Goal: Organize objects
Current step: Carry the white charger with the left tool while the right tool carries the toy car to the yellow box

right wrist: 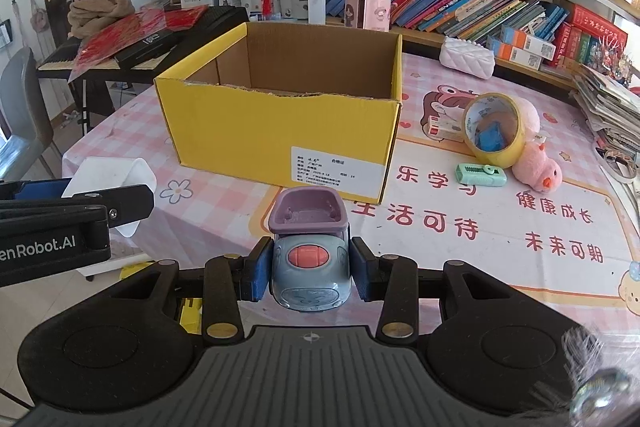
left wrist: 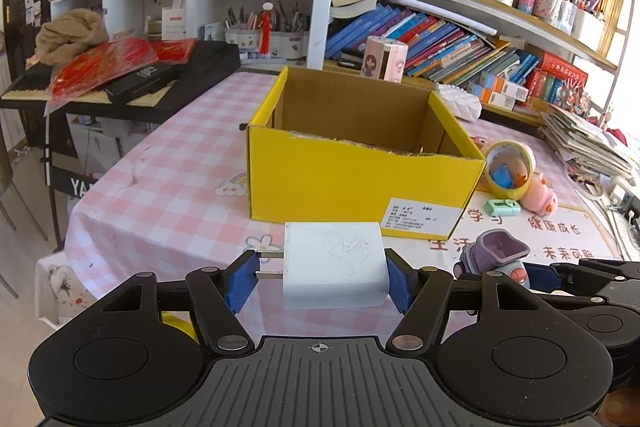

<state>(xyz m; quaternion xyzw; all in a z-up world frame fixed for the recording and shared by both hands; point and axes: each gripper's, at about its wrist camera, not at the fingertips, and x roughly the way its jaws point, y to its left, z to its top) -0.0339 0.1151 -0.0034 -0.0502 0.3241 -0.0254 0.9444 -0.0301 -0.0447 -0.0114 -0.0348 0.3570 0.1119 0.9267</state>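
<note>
My left gripper (left wrist: pixel 320 277) is shut on a white plug charger (left wrist: pixel 334 265), prongs pointing left against the left pad, held above the table in front of the open yellow cardboard box (left wrist: pixel 352 183). My right gripper (right wrist: pixel 310 273) is shut on a grey and purple toy truck (right wrist: pixel 308 251) with a pink button, also in front of the yellow box (right wrist: pixel 280 135). In the right wrist view the charger (right wrist: pixel 108 179) and the left gripper show at the left edge. The toy truck (left wrist: pixel 496 259) appears at the right in the left wrist view. The box looks empty where its inside is visible.
On the pink checked tablecloth (right wrist: pixel 480 227) right of the box lie a yellow tape roll (right wrist: pixel 496 131), a pink plush chick (right wrist: pixel 538 169), a green eraser case (right wrist: pixel 480 173) and a white quilted pouch (right wrist: pixel 466 57). Bookshelves stand behind; a keyboard (left wrist: pixel 120 83) with clutter is at the left.
</note>
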